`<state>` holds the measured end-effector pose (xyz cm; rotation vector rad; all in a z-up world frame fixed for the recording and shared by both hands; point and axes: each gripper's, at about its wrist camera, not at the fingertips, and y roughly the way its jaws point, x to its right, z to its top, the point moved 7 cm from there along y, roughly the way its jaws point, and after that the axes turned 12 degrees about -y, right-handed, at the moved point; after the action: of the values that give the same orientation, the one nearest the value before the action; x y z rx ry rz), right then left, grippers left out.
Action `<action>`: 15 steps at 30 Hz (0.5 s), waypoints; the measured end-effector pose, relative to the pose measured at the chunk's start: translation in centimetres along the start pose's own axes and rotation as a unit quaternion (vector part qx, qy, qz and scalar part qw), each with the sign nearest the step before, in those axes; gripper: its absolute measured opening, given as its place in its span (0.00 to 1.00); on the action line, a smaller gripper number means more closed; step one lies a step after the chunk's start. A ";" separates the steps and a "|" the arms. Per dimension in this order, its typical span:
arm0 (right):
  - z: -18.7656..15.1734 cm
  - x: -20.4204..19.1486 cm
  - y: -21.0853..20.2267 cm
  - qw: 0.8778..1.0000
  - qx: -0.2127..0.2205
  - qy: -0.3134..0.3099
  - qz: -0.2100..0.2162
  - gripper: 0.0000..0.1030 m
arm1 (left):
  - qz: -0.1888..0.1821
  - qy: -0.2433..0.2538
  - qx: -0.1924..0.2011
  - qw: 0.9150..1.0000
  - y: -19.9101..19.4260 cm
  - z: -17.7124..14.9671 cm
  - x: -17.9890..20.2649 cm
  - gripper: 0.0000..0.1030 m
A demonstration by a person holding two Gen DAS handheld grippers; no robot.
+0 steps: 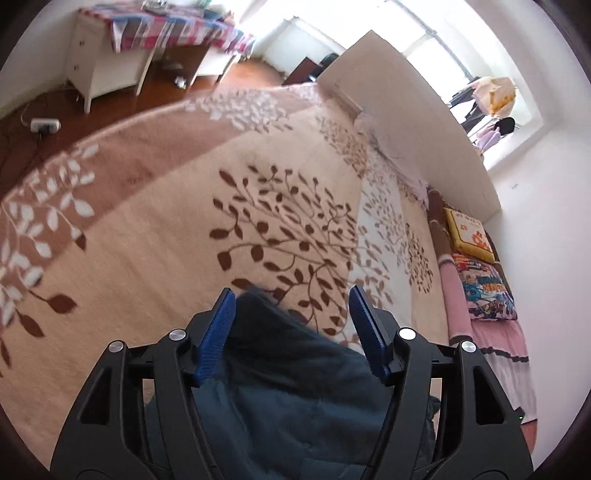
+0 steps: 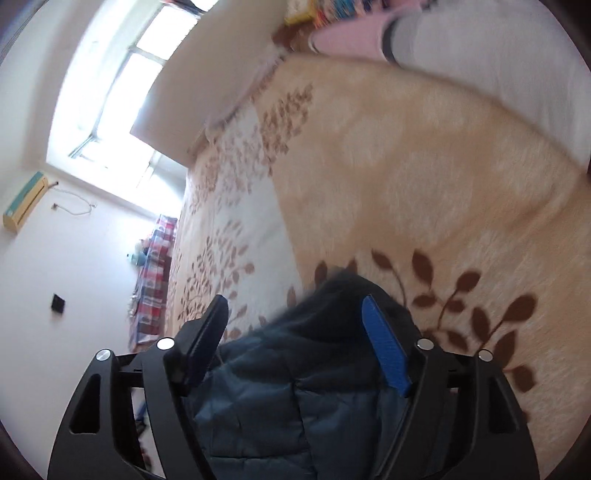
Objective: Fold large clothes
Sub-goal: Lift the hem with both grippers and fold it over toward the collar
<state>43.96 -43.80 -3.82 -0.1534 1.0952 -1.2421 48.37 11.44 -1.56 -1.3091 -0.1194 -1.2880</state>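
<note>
A dark blue quilted jacket [image 1: 291,384] lies on the bed's beige leaf-patterned blanket [image 1: 177,236]. In the left wrist view my left gripper [image 1: 291,306] is open, its blue pads standing wide on either side of the jacket's top edge. In the right wrist view my right gripper [image 2: 295,310] is also open, its fingers straddling another bunched part of the same jacket [image 2: 306,391]. Neither pad presses the fabric. The rest of the jacket is hidden below both grippers.
The headboard [image 1: 417,110] runs along the bed's far side. Pillows and a pink folded blanket [image 1: 484,291] lie at the right. A white desk with a checked cloth [image 1: 155,33] stands beyond the bed on the wooden floor, with a power strip [image 1: 45,125].
</note>
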 end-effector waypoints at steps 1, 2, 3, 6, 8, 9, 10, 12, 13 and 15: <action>-0.2 -0.5 -0.3 1.000 0.002 -0.013 -0.004 0.71 | -0.008 0.010 -0.008 1.000 -0.2 -0.3 0.5 0.61; -0.5 -1.1 -0.4 1.000 0.000 -0.030 -0.005 0.66 | -0.013 0.029 -0.019 0.999 -0.3 -0.9 1.2 0.61; -1.0 -1.8 -0.2 0.999 -0.008 -0.049 -0.009 0.59 | -0.013 0.067 -0.035 0.997 -0.3 -2.2 2.2 0.61; -5.0 -4.6 2.3 0.988 -0.079 -0.129 -0.010 0.27 | -0.014 0.155 -0.081 0.984 0.7 -6.4 4.3 0.39; -7.4 -5.6 4.3 0.980 -0.115 -0.161 -0.023 0.14 | -0.002 0.185 -0.127 0.974 2.4 -9.5 4.6 0.25; -7.9 -5.5 5.0 0.978 -0.126 -0.165 -0.035 0.14 | 0.016 0.195 -0.145 0.970 3.6 -10.8 4.3 0.25; -8.6 -5.0 6.3 0.974 -0.141 -0.166 -0.058 0.14 | 0.048 0.207 -0.163 0.964 5.1 -12.0 3.6 0.24; -9.1 -3.7 7.3 0.973 -0.149 -0.159 -0.082 0.06 | 0.096 0.219 -0.170 0.956 7.0 -12.8 2.3 0.17; -9.1 -2.8 7.8 0.971 -0.151 -0.155 -0.097 0.02 | 0.117 0.222 -0.171 0.953 7.9 -12.8 1.4 0.04; -9.2 -1.5 8.3 0.972 -0.157 -0.143 -0.099 0.00 | 0.125 0.203 -0.175 0.955 9.0 -12.4 0.3 0.04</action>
<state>43.01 -35.32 -12.91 -0.6772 1.0324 -1.1710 48.02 -0.30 -11.36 -1.2728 0.5713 -1.3679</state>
